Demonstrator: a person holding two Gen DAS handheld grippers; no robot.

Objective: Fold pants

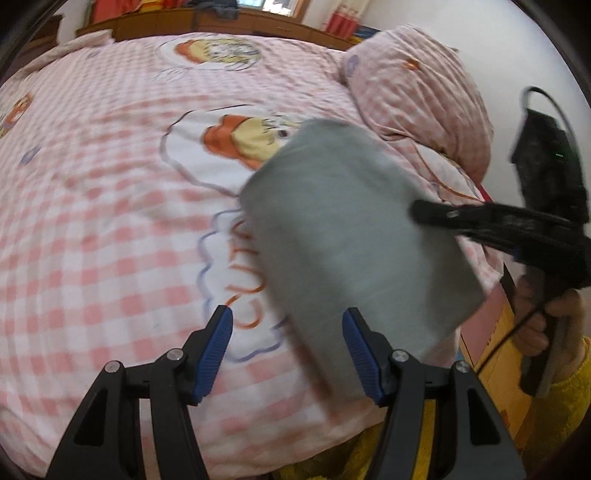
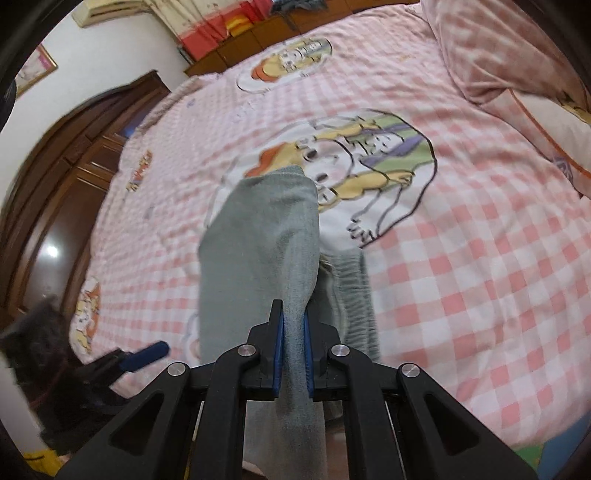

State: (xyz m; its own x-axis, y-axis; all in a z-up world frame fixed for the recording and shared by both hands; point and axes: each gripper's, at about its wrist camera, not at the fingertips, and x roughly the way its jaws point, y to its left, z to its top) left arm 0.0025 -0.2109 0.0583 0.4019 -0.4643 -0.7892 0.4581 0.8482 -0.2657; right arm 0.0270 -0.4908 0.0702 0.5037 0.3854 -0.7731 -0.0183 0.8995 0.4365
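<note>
The grey pants [image 1: 351, 229] are lifted over the pink checked bed [image 1: 92, 221]. In the right wrist view the pants [image 2: 262, 236] hang as a folded bundle, with the ribbed waistband [image 2: 351, 291] below. My right gripper [image 2: 293, 332] is shut on a fold of the pants; it shows from the side in the left wrist view [image 1: 428, 212], at the pants' right edge. My left gripper [image 1: 288, 325] is open and empty, its blue pads on either side of the pants' near edge without touching. One blue fingertip [image 2: 147, 354] of it shows at lower left in the right wrist view.
A pink checked pillow [image 1: 417, 92] lies at the bed's far right. A wooden headboard [image 1: 207, 22] runs along the far side. A dark wooden wardrobe [image 2: 74, 155] stands left of the bed. An orange box [image 1: 491, 343] sits by the bed's near right edge.
</note>
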